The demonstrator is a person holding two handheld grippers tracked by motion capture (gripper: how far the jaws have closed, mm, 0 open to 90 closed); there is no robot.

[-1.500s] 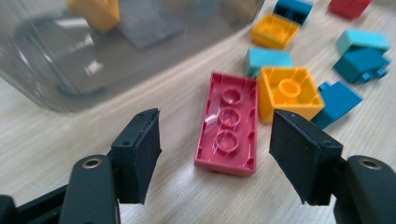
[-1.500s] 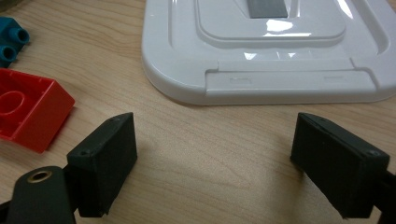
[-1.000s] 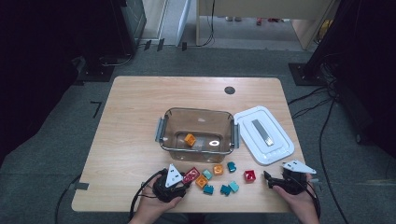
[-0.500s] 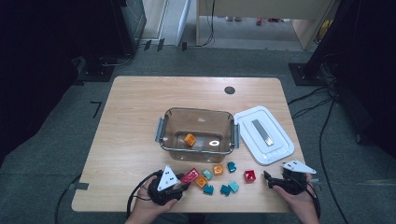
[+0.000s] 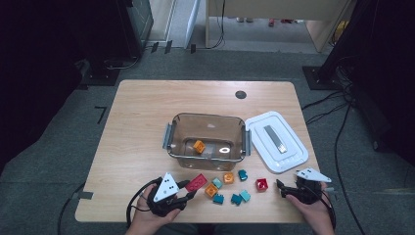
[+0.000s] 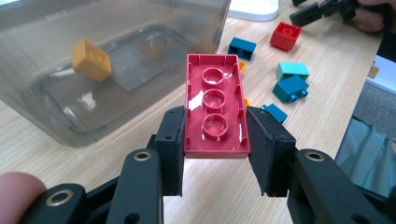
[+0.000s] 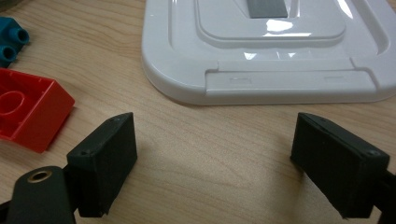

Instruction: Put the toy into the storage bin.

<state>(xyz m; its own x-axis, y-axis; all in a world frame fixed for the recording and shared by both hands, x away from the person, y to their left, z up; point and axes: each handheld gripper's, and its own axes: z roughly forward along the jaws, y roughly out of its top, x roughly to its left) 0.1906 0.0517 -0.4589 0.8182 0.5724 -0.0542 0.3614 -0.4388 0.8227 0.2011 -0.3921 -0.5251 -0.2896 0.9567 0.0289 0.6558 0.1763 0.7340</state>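
so the count: two red bricks, one long (image 5: 196,182) in the left gripper (image 5: 187,191), one square (image 5: 261,184) by the right gripper (image 5: 281,188); three orange, one inside the one clear tub (image 5: 205,120); five teal; one white lid (image 5: 276,142)

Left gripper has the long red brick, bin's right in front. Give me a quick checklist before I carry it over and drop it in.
1. Grip: left gripper pads clamp both long sides of the red brick, hollow side facing the camera: ok.
2. Clear plastic bin uncovered, white lid lying beside it on the table: ok.
3. Room inside: one orange brick on the bin floor: ok.
4. Right gripper open, holding nothing, parked near the lid, away from the bin: ok.
5. Brick clears the near bin wall: cannot tell.
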